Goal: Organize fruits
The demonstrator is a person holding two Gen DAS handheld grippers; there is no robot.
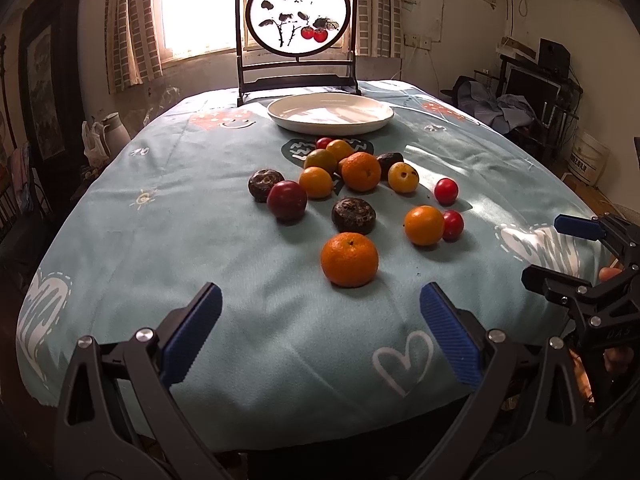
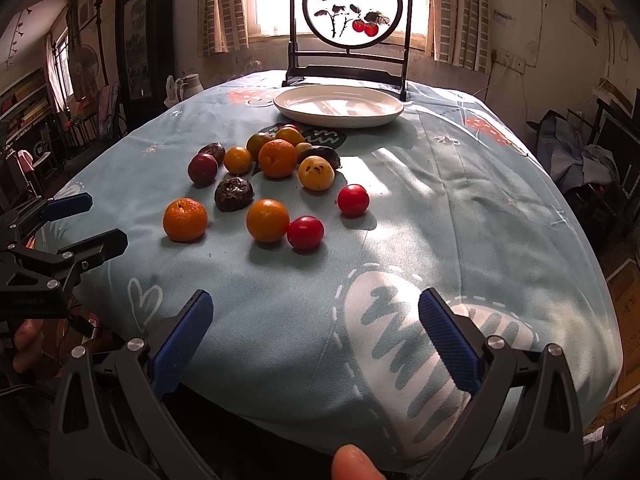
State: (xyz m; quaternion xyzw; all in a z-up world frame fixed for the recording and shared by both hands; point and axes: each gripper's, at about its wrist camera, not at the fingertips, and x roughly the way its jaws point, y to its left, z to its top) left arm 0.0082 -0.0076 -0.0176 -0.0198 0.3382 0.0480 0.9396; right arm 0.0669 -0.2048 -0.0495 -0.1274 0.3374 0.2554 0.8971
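Several fruits lie loose on the light-blue tablecloth: oranges, red and yellow plums, dark brown fruits. The nearest orange lies just ahead of my left gripper, which is open and empty over the near edge. An empty white plate stands behind the pile; it also shows in the right wrist view. My right gripper is open and empty at the table's near right, with two red plums and an orange ahead of it. It also appears in the left wrist view.
A dark-framed round painted screen stands upright behind the plate. The left gripper appears at the left of the right wrist view. A white jug sits off the table's far left. Clutter fills the room's right side.
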